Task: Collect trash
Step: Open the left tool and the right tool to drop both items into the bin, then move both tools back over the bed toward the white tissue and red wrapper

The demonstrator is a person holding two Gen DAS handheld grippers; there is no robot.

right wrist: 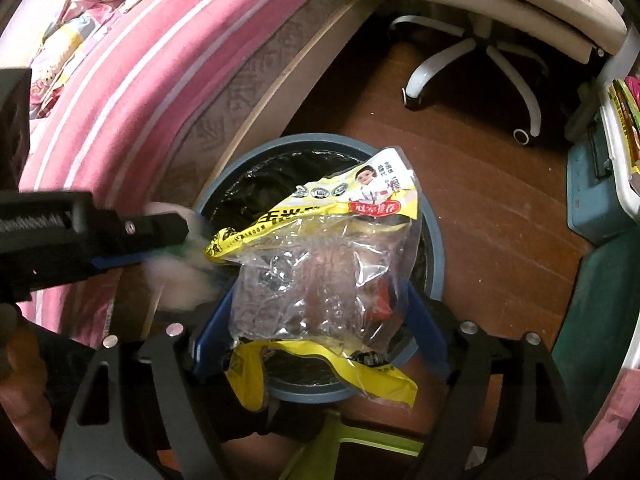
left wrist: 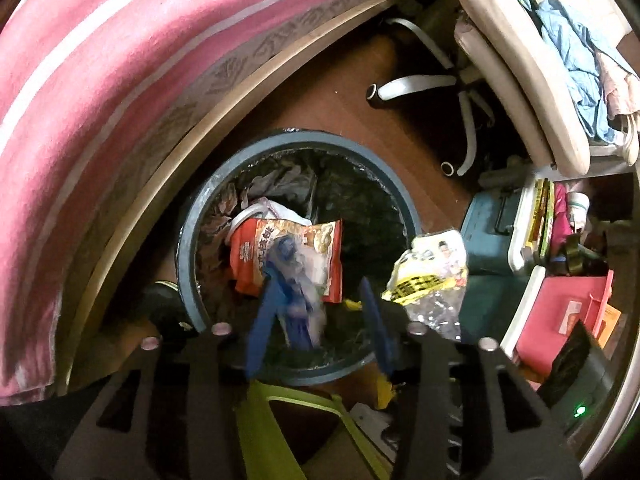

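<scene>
Trash bin (left wrist: 186, 256) lies under the open left tongs (left wrist: 320, 314); right tongs (right wrist: 318, 320) straddle a clear bag (right wrist: 304, 276), grip unclear.

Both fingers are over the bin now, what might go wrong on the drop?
1. The yellow-and-clear bag in the right gripper overhangs the bin's near rim, so it may catch or slide to the floor.
2. The blurred pale wrapper at the left gripper may cling to a blue finger.
</scene>
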